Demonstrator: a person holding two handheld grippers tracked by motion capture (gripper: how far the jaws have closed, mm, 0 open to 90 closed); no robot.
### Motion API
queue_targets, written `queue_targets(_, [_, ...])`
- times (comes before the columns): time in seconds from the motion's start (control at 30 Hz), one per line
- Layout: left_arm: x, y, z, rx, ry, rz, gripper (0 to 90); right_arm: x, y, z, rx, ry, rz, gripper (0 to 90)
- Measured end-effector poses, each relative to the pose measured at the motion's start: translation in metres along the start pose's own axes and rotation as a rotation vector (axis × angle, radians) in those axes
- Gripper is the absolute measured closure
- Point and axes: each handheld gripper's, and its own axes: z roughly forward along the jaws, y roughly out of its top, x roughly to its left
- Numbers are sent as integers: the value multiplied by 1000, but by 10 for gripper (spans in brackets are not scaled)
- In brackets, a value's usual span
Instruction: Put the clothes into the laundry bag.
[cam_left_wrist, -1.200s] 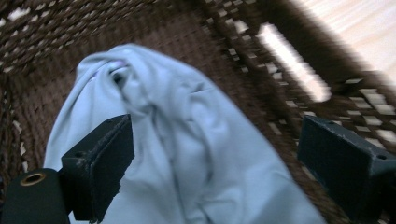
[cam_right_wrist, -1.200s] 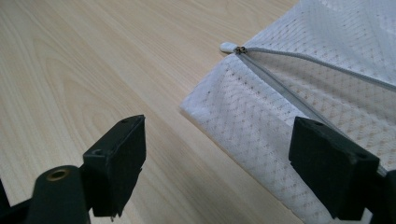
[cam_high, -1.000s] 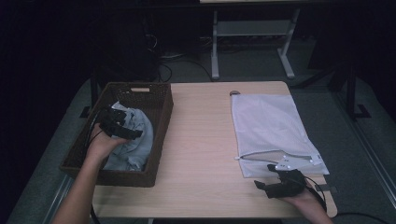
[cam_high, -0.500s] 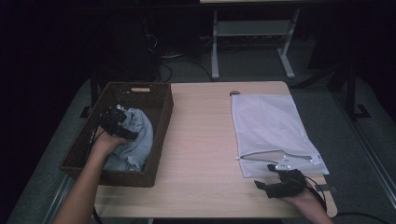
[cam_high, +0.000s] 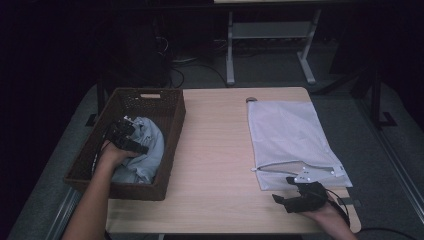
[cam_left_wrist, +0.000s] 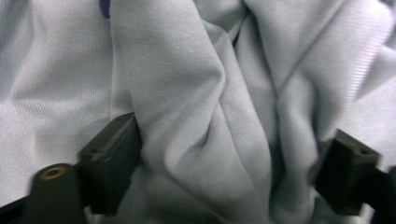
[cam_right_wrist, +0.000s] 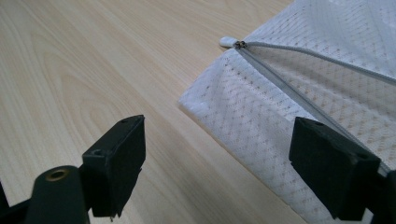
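A brown wicker basket stands on the left of the wooden table with a pale blue-grey cloth bunched inside. My left gripper is down in the basket, pressed into that cloth. In the left gripper view its jaws stand wide apart, so the left gripper is open, with a thick fold of cloth between them. A white mesh zip bag lies flat at the right. My right gripper hovers open at the bag's near left corner. The right gripper view shows the right gripper, the bag and the zip pull.
The table's front edge runs just below my right hand. A small round brown item sits at the bag's far left corner. Behind the table stand a metal desk frame and cables on grey carpet.
My left gripper has shifted slightly within the basket, staying on the cloth. The right gripper and the mesh bag have not moved.
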Motion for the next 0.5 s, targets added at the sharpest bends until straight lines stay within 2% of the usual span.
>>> queue_targets(0.1, [0,0,-3,3,-22,-5,350,0,0,0,0,1,3,181])
queue_targets(0.17, [-2,1,-5,5,-38,5,494,0,0,0,0,-1,1,182])
queue_targets(0.27, [-3,2,-6,16,-53,-9,638,0,0,1,1,1,3,185])
queue_targets(0.4, [-4,4,-9,36,-56,-20,695,0,0,1,4,5,3,186])
queue_targets(0.5, [-3,5,-15,17,-89,-41,706,0,0,0,2,5,6,186])
